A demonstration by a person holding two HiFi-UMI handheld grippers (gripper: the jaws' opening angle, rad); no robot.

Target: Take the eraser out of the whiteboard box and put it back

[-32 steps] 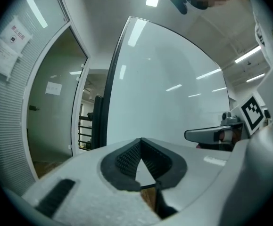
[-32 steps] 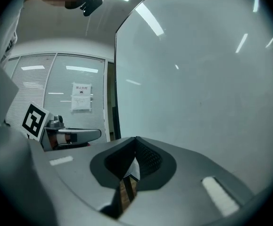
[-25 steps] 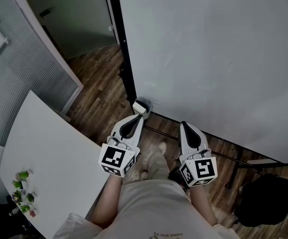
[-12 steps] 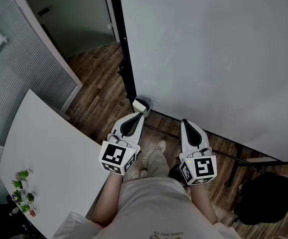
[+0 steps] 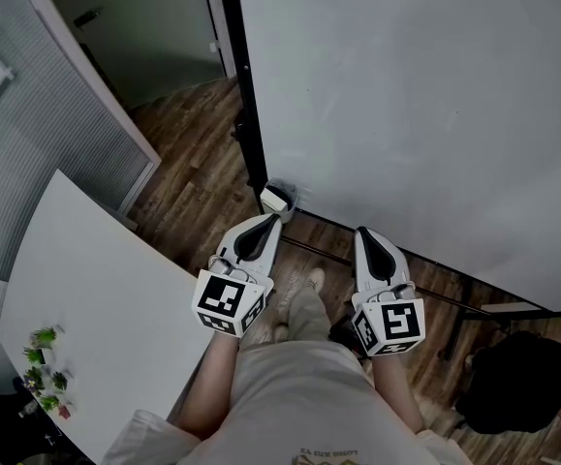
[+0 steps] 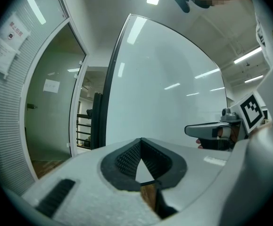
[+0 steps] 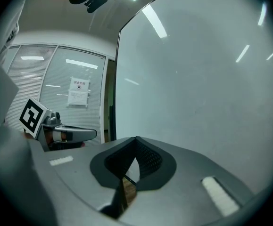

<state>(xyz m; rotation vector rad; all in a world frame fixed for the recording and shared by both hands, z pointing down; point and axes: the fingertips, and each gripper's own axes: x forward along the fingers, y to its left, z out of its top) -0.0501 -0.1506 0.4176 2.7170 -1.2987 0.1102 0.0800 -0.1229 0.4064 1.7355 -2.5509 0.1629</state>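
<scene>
A large whiteboard [image 5: 425,114] stands in front of me on a black frame. A small white box [image 5: 276,200] hangs at its lower left corner, with a dark-edged thing in it that I cannot make out clearly. My left gripper [image 5: 269,221] is shut and empty, its tip just below the box and apart from it. To its right, my right gripper [image 5: 363,232] is shut and empty too, pointing at the board's lower edge. The left gripper view shows the closed jaws [image 6: 141,142] facing the board, and the right gripper view shows its jaws [image 7: 136,140] the same.
A white table [image 5: 96,308] lies at my left with small plants [image 5: 46,371] on its near corner. The board's black post [image 5: 246,114] rises beside a blind-covered glass partition [image 5: 47,134]. A dark bulky object [image 5: 517,386] sits on the wooden floor at the right.
</scene>
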